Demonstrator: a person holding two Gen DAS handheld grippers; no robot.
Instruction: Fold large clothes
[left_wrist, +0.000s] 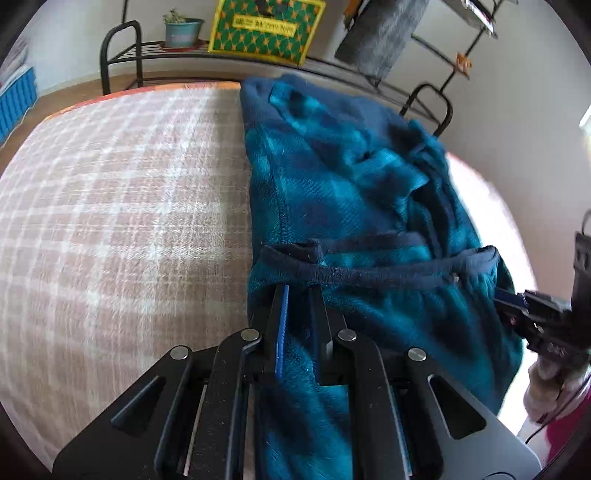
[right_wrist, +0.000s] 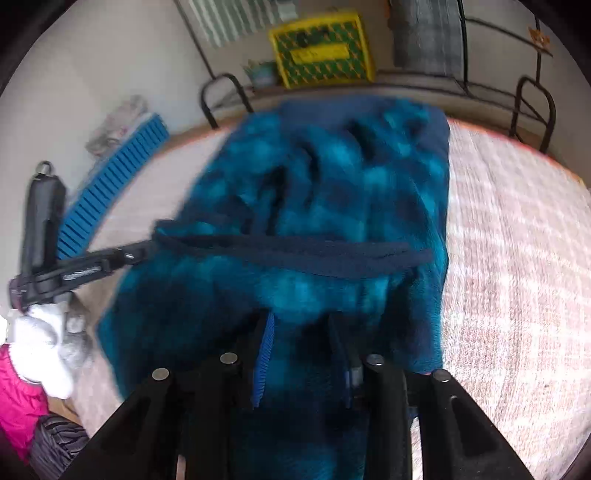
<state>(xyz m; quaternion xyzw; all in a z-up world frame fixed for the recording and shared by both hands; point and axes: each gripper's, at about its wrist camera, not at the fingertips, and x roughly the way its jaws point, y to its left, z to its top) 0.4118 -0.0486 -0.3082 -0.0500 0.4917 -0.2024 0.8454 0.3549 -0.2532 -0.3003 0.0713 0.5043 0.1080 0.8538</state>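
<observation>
Lying spread beneath both sets of fingers: a plaid bedcover (left_wrist: 110, 206) in pink and white, reaching off to the left of the left fingers and off to the right of the right ones. Resting on it, running straight ahead of the fingertips toward the far edge: a teal and navy fleece garment (left_wrist: 332, 177), bunched and creased, with its dark navy waistband (left_wrist: 369, 275) stretching across just past the fingertips. Clamping down on the near part of that fleece: the left gripper (left_wrist: 298, 291), jaws nearly closed, cloth filling the narrow gap between them. Pinching the same fleece at its near edge: the right gripper (right_wrist: 301, 317), jaws a little wider apart, fabric packed between them; motion blur softening much of this view. Standing beyond the garment, past the far edge of the cover: a black metal rack (left_wrist: 122, 48), carrying a green and yellow box (left_wrist: 266, 26) and a small potted plant (left_wrist: 183, 31) in a blue pot. Hanging further right of the box: a grey cloth (left_wrist: 376, 33). Sitting far off to the left of the fingers: a blue ribbed crate (right_wrist: 110, 192), contents too blurred to tell.
</observation>
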